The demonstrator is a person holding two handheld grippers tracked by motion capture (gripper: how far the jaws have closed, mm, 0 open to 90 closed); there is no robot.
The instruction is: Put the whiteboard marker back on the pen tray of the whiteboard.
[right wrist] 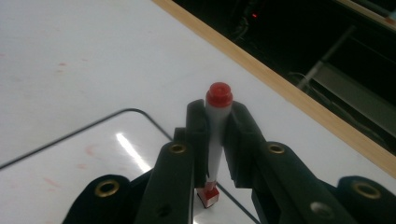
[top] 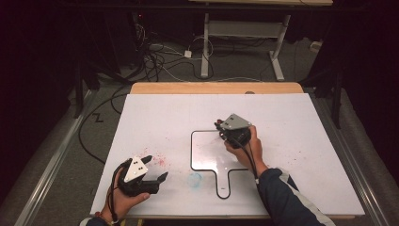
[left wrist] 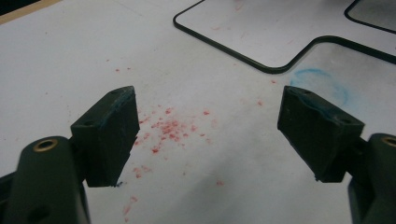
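Observation:
My right gripper (right wrist: pixel 215 122) is shut on a white marker (right wrist: pixel 216 140) with a red end cap, held upright between the pads. In the high view this gripper (top: pixel 220 126) hovers over the upper right corner of a small black-rimmed whiteboard paddle (top: pixel 207 150) lying on the white table (top: pixel 291 141). My left gripper (top: pixel 155 168) rests near the table's front left with its jaws wide apart. In the left gripper view the left gripper (left wrist: pixel 208 112) has nothing between its pads, and red marker specks (left wrist: pixel 168 130) dot the table under it.
A faint blue ring smudge (top: pixel 195 179) lies left of the paddle's handle (top: pixel 225 183). The wooden table edge (top: pixel 216 88) runs along the back. Beyond it, cables (top: pixel 155 56) and a white desk frame (top: pixel 244 33) stand on the floor.

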